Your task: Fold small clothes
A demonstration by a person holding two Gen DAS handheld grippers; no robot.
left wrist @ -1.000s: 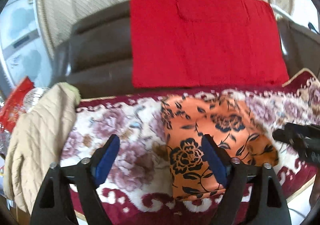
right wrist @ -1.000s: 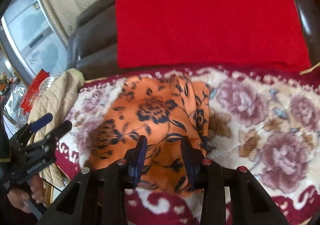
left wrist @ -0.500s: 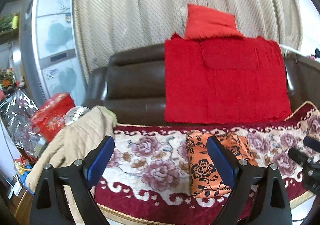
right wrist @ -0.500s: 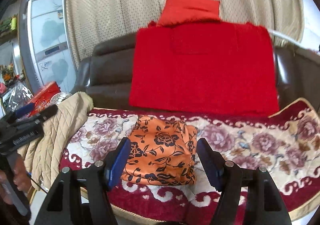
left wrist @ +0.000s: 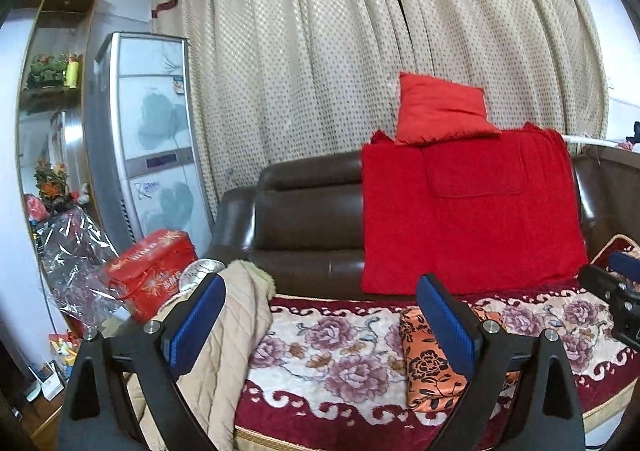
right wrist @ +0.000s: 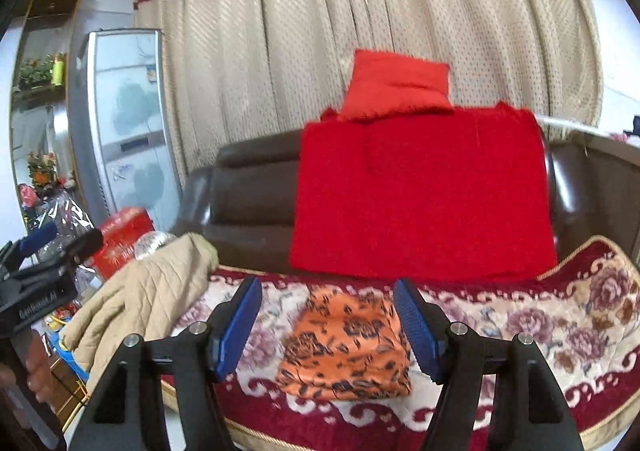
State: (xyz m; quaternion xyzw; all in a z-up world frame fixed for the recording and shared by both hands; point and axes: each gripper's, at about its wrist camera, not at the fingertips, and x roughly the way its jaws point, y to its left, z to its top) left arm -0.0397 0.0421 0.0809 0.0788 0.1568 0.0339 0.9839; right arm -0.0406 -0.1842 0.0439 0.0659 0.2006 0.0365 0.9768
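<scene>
A folded orange cloth with black flowers (right wrist: 346,347) lies on the floral blanket (right wrist: 520,315) that covers the sofa seat. It also shows in the left wrist view (left wrist: 424,363), partly behind a finger. My right gripper (right wrist: 328,325) is open and empty, held back from the cloth and above the seat's front edge. My left gripper (left wrist: 320,323) is open and empty, left of the cloth and well back from it. Each gripper shows at the edge of the other's view.
A beige quilted garment (left wrist: 236,335) hangs over the sofa's left arm. A red blanket (left wrist: 464,219) and red cushion (left wrist: 440,111) lie on the brown sofa back (left wrist: 304,211). A red box (left wrist: 152,275), plastic wrap and a tall cabinet (left wrist: 148,147) stand at the left.
Both grippers have pulled back and up from the folded cloth. The right gripper, nearly shut over the cloth a second ago, has opened wide. The cloth stays on the blanket.
</scene>
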